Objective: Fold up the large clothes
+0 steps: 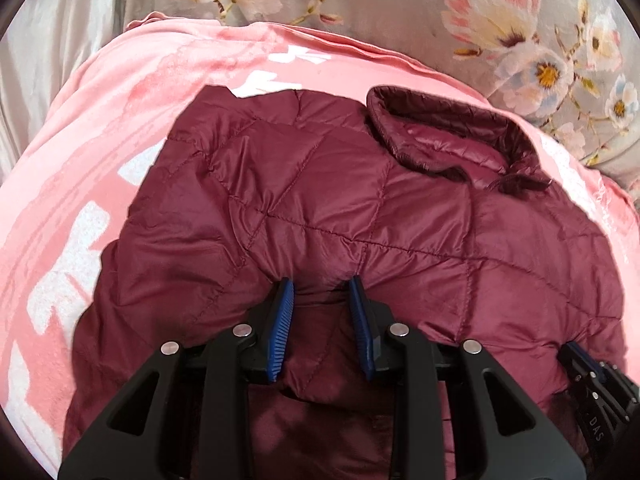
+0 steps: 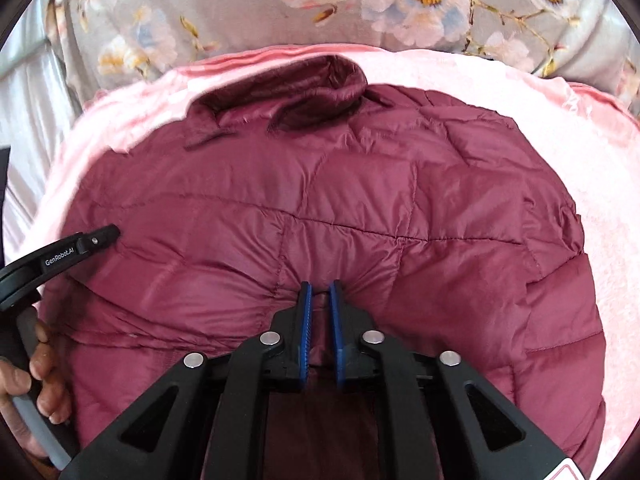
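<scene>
- On the bed, over a pink blanket (image 1: 132, 92) with white lettering: a maroon quilted jacket (image 1: 320, 184), spread flat, collar (image 1: 440, 136) at the far edge, toward the floral bedding (image 1: 400, 4).
- Near edge of the jacket bunched into a fold, pinched at two places side by side.
- Left hand-held gripper (image 1: 322, 292): blue pads (image 1: 280, 320) set partly apart, a thick gather of the maroon fabric squeezed between them, cloth puckered at the tips; gripping the jacket.
- Right hand-held gripper (image 2: 320, 294): pads nearly together, a thin ridge of the jacket's fabric caught between the tips, creases fanning out from the pinch; clamped on the jacket.
- At the left of the right wrist view: the left gripper's black body and a hand (image 2: 36, 376) wrapped round its grey handle.
- At the lower right of the left wrist view: the right gripper's tip, resting against the jacket.
- Pale grey sheet (image 1: 52, 52) beyond the blanket's left edge.
</scene>
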`<action>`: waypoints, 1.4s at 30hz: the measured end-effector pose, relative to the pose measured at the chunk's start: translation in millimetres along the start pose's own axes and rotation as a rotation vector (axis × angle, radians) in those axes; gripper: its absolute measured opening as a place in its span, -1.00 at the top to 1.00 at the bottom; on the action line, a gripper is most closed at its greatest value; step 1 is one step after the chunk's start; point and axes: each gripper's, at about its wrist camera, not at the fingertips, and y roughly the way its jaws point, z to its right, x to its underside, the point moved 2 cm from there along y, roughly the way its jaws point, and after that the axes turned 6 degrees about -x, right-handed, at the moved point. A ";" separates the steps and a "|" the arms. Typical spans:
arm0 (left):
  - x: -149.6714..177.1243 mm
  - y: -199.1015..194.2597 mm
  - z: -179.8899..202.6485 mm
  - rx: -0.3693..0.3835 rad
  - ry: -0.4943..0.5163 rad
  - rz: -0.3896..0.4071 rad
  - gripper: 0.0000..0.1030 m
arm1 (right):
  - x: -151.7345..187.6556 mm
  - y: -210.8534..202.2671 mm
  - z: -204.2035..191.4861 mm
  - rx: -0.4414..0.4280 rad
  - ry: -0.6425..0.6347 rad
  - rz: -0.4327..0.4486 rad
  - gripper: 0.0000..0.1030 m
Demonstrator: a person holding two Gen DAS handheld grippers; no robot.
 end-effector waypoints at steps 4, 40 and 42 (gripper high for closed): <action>-27.3 -24.1 -2.7 0.127 -0.092 0.029 -0.08 | -31.0 -17.4 5.2 -0.077 0.055 0.073 0.41; -63.0 89.5 56.9 0.070 -0.057 -0.006 0.41 | -94.0 99.8 39.0 -0.053 0.111 0.017 0.93; -62.4 89.4 57.7 0.058 -0.047 0.002 0.41 | -94.7 100.8 38.2 -0.042 0.102 0.015 0.93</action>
